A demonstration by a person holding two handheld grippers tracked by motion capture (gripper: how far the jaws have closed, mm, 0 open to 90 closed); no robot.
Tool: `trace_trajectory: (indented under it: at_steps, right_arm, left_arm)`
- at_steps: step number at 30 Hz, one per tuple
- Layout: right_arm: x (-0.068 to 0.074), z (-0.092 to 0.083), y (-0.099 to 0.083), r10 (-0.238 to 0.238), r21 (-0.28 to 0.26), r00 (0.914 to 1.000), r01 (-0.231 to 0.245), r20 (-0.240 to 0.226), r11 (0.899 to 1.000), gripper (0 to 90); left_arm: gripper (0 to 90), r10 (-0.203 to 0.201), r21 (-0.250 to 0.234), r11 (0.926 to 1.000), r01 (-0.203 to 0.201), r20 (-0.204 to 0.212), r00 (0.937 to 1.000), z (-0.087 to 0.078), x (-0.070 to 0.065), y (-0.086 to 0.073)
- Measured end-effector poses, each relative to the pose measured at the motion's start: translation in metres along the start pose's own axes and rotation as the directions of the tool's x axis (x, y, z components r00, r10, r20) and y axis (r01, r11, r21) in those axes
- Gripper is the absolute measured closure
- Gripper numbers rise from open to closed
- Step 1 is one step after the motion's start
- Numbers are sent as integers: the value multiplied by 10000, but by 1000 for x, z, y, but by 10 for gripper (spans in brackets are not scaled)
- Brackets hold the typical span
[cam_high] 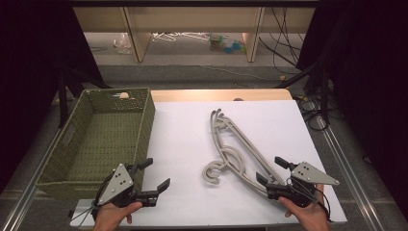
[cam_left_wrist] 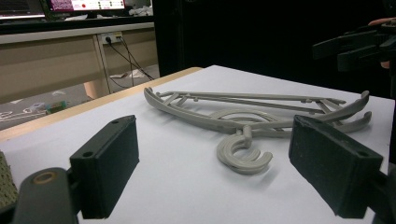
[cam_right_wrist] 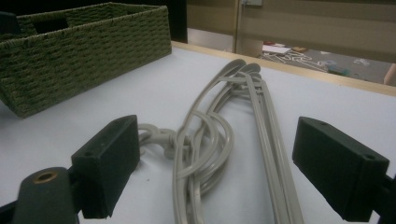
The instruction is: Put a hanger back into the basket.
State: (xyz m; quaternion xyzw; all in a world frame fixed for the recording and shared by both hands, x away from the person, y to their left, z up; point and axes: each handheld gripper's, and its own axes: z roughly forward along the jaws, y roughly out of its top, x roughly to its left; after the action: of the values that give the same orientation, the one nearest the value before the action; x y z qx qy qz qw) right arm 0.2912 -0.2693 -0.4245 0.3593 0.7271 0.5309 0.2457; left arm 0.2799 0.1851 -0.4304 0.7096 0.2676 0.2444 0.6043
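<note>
At the left of the high view a rectangular olive-green woven basket [cam_high: 103,139] sits on the desk [cam_high: 183,144], partly off the left edge of the white sheet that covers it. Just below the basket's near right corner, the left gripper [cam_high: 156,175] is held in the person's left hand [cam_high: 113,214], its fingers [cam_high: 163,185] released and spread wide with nothing between them; they point right, toward the middle of the desk. In the left gripper view the two black pads stand well apart, the bare white surface between them. Near the centre of the sheet lie the grey plastic clothes hangers [cam_high: 233,149], flat and stacked on one another, their hooks [cam_high: 214,173] curled toward the near left, well apart from the basket. At the right, the right gripper [cam_high: 272,171] rests in the person's right hand [cam_high: 305,211], its fingers [cam_high: 284,163] likewise released, either side of the near end of the hangers.
</note>
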Motion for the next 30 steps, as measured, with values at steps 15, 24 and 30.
trace_trajectory:
  at_steps: [15, 24, 30]
  right_arm:
    - [1, 3, -1, -169, 620, 9998, 178, -140, 9979, 159]
    - [9, 14, -1, -942, 1892, 9944, 1017, -482, 9767, 208]
    - [12, 26, 0, -1333, 2686, 9884, 1480, -725, 9518, 260]
  left_arm:
    - [158, -13, 130, 9999, 12, 60, 10000, 2, -2, -1]
    - [158, 22, 175, 9998, -23, 76, 10000, 3, -3, -1]
    - [158, 64, 226, 9997, -66, 112, 9999, 4, -3, -2]
